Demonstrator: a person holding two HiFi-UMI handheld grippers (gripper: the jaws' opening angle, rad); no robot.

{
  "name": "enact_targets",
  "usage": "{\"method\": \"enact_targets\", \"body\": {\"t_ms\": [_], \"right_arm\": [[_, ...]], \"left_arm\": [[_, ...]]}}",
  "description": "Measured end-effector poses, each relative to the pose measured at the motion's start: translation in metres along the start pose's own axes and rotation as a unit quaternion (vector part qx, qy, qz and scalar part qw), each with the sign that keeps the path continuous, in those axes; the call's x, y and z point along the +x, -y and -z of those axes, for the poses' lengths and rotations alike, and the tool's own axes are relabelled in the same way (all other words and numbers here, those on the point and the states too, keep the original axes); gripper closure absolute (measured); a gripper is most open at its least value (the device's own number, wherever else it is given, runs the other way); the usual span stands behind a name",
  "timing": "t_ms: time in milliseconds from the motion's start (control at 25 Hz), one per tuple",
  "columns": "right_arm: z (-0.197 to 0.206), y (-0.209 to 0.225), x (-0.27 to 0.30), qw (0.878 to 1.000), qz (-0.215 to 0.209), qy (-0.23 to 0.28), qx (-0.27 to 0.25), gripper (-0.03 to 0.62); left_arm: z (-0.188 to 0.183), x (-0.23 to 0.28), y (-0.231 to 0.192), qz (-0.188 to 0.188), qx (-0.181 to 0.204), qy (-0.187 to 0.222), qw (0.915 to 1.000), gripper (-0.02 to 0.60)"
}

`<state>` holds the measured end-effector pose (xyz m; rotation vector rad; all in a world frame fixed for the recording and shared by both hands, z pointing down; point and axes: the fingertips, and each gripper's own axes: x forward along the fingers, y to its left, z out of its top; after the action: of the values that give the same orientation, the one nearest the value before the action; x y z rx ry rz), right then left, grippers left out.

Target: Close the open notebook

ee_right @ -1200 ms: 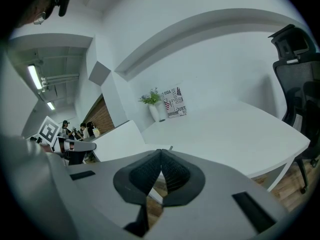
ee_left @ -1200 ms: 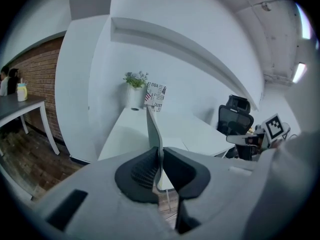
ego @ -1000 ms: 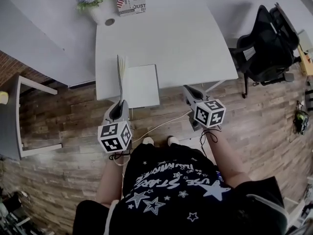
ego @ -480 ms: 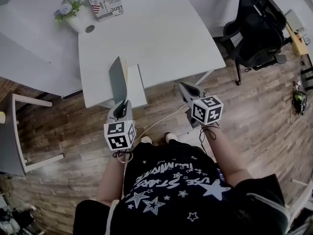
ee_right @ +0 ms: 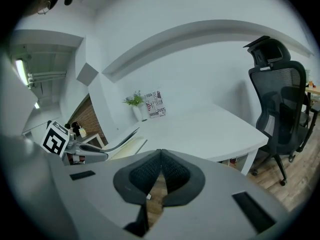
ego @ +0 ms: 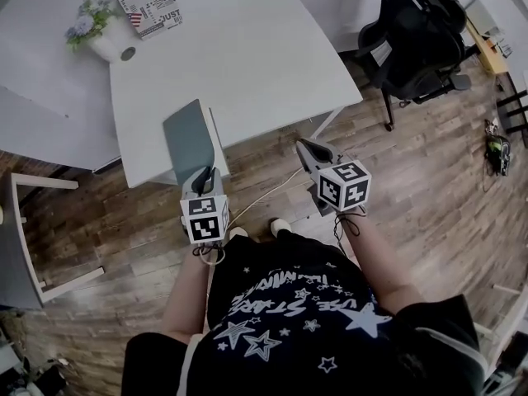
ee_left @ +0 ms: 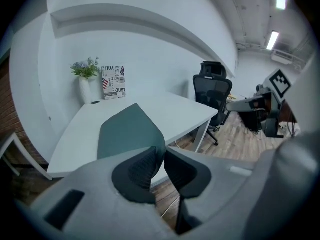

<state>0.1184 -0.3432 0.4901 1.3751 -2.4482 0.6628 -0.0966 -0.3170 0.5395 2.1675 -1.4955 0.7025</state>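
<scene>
The notebook (ego: 188, 137) lies at the near edge of the white table (ego: 247, 64). Its grey-green cover (ee_left: 127, 129) leans low over the white pages (ee_right: 127, 146), still raised and bowed. My left gripper (ego: 210, 172) is at the notebook's near edge. The cover's near corner runs into the narrow gap between its jaws (ee_left: 161, 156), which have just been opening slightly. My right gripper (ego: 304, 145) hangs off the table's near edge above the floor. Its pads meet, and nothing is between them (ee_right: 161, 156).
A white vase of flowers (ego: 95, 35) and a printed card (ego: 150, 5) stand at the table's far left corner. A black office chair (ego: 412, 44) is at the right. A white frame (ego: 33, 221) stands at the left, and a cable (ego: 264, 188) crosses the wood floor.
The cover has swung from upright down over the white pages, with my left gripper following it. The right gripper has drifted a little beside the table's edge.
</scene>
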Motion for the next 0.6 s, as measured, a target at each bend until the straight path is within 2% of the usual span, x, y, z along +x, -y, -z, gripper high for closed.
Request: {"method": "enact_targets", "body": {"t_ms": [400, 600], "right_arm": [[0.005, 0.027, -0.024, 1.0, 0.006, 0.001, 0.006, 0.588], [0.005, 0.041, -0.036, 1.0, -0.008, 0.003, 0.0, 0.588]], "left_arm": [[0.025, 0.028, 0.012, -0.045, 0.021, -0.046, 0.9977, 0.511], [0.027, 0.032, 0.018, -0.069, 0.004, -0.052, 0.9962, 0.481]]}}
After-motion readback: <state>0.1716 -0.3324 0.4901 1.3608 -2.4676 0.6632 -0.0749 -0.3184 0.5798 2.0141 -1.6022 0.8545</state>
